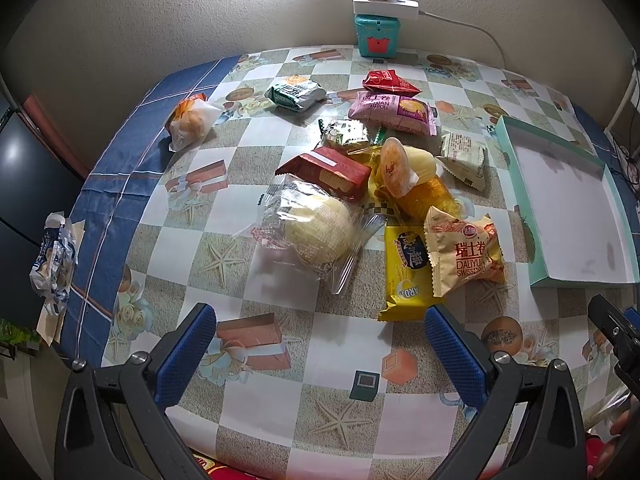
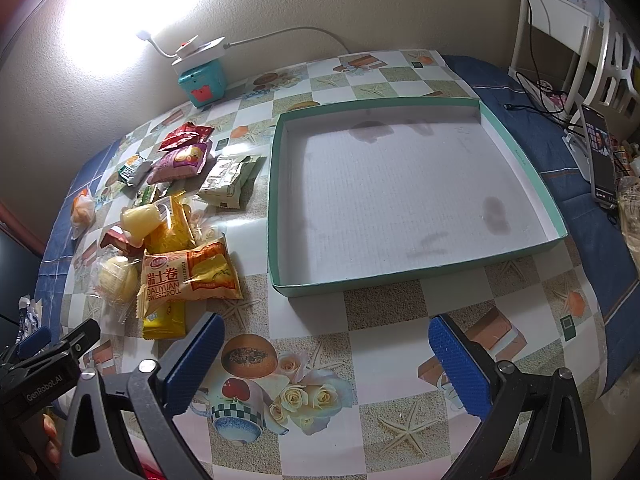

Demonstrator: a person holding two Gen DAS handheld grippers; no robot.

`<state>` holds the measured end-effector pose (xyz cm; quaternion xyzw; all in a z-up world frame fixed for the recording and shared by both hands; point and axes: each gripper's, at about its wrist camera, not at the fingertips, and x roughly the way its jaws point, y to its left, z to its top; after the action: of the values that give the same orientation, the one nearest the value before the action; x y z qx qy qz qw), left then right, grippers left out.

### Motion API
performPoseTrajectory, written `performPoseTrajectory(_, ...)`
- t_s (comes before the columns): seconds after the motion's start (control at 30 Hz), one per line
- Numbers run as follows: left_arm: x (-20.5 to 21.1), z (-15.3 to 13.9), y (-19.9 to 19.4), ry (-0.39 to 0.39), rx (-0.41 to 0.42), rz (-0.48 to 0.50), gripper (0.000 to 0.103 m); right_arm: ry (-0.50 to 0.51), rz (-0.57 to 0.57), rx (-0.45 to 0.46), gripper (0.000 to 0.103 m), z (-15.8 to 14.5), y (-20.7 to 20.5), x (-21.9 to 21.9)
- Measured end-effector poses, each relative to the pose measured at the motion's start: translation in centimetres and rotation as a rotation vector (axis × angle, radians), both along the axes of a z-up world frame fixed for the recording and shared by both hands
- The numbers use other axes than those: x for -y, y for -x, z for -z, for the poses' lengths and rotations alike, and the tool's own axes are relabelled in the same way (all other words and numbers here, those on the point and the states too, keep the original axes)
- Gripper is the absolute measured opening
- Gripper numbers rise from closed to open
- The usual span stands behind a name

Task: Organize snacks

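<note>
A pile of wrapped snacks lies on the checkered table: a clear-wrapped round bun point(image 1: 316, 232), a yellow packet point(image 1: 406, 276), a Swiss-roll packet point(image 1: 464, 252) point(image 2: 188, 280), a jelly cup point(image 1: 404, 166), a red packet point(image 1: 332, 170) and a pink packet point(image 1: 392, 112). A shallow teal box point(image 2: 400, 196) point(image 1: 568, 200) stands empty to their right. My left gripper point(image 1: 320, 344) is open and empty, short of the bun. My right gripper point(image 2: 326, 356) is open and empty, in front of the box's near rim.
A teal tin point(image 1: 376, 38) with a white power strip point(image 1: 386, 2) stands at the back wall. A wrapped pastry point(image 1: 192, 120) lies far left, a crumpled wrapper point(image 1: 54, 264) at the table's left edge. A phone point(image 2: 600, 160) stands at the right.
</note>
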<state>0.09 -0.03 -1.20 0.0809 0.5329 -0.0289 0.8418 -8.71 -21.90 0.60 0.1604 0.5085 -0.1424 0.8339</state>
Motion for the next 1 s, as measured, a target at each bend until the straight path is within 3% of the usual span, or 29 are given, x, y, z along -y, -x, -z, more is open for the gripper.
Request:
performPoseTrajectory(0.6,0.2,0.1,-0.2,0.009,-0.014,0.0,0.103,0.001,-0.001,-0.003,0.103,0.1,0.0,0.0)
performPoseTrajectory(0.77,-0.5,-0.9,-0.6,0.06,0.009,0.001,0.103,0.002,-0.006,-0.006,0.103,0.1,-0.3,-0.1)
performPoseTrajectory(1.0,-2.8,-4.2,-4.6,0.173,0.037,-0.172,0.103,0.006,-0.034,0.039,0.103,-2.5,-3.4,-1.1)
